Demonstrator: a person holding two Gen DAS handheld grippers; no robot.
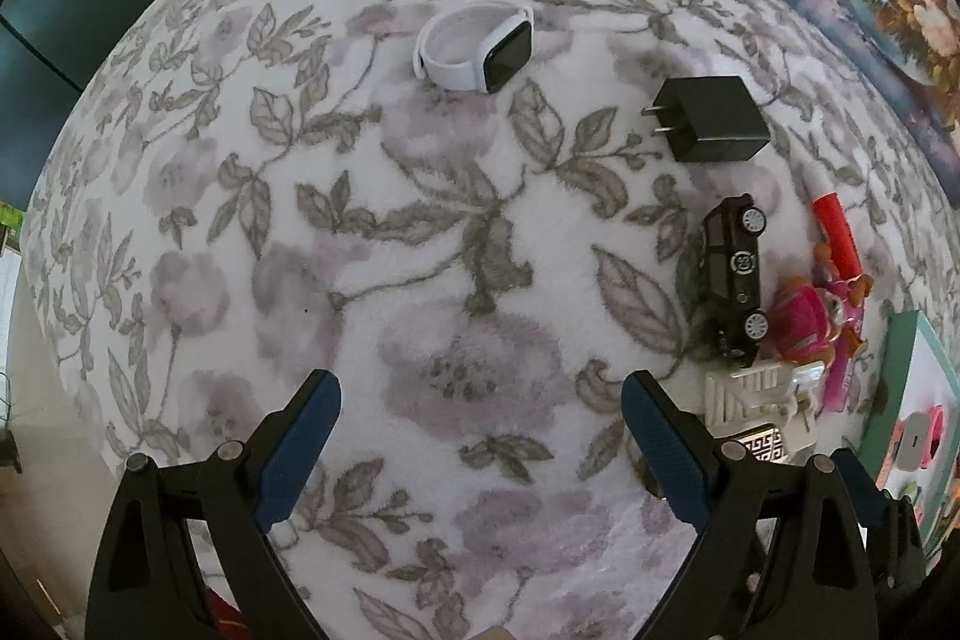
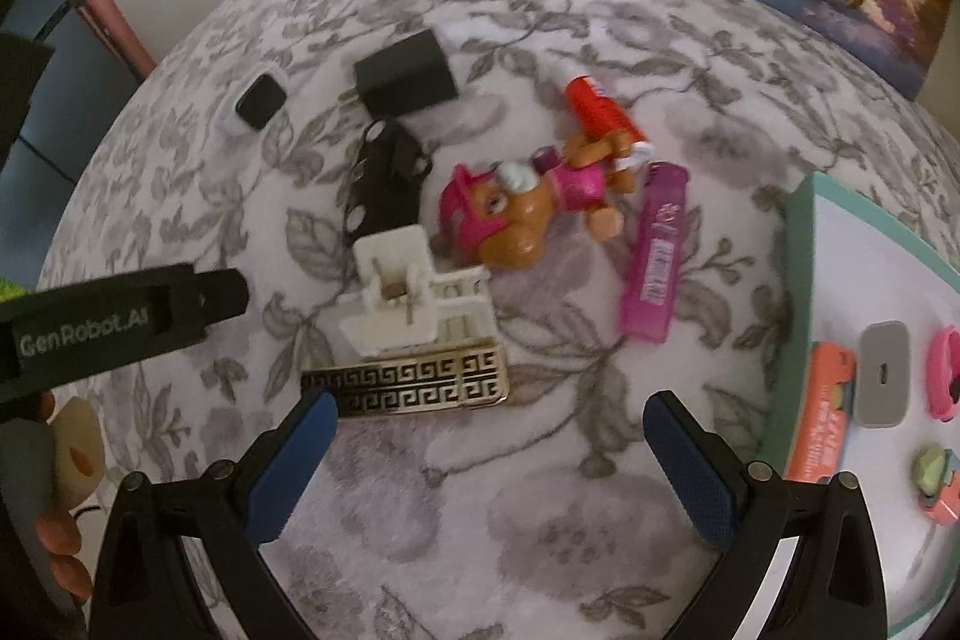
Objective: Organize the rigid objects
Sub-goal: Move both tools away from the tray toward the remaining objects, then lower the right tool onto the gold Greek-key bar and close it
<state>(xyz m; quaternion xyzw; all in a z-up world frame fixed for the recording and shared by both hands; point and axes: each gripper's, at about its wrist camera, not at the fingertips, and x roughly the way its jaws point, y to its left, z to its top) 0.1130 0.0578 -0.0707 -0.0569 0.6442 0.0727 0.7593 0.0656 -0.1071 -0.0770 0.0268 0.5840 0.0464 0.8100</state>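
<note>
Left gripper (image 1: 480,400) wide open, empty; right gripper (image 2: 489,415) likewise, near gold buckle (image 2: 408,382)

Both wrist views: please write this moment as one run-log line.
left gripper: open, empty | right gripper: open, empty | nearest right: gold patterned rectangular plate | white smartwatch: apart

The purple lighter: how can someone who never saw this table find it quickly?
Start at the teal-rimmed tray on the right of the floral cloth. Just left of it lies the purple lighter, beside the toy dog. It alone is translucent purple and long.
</note>
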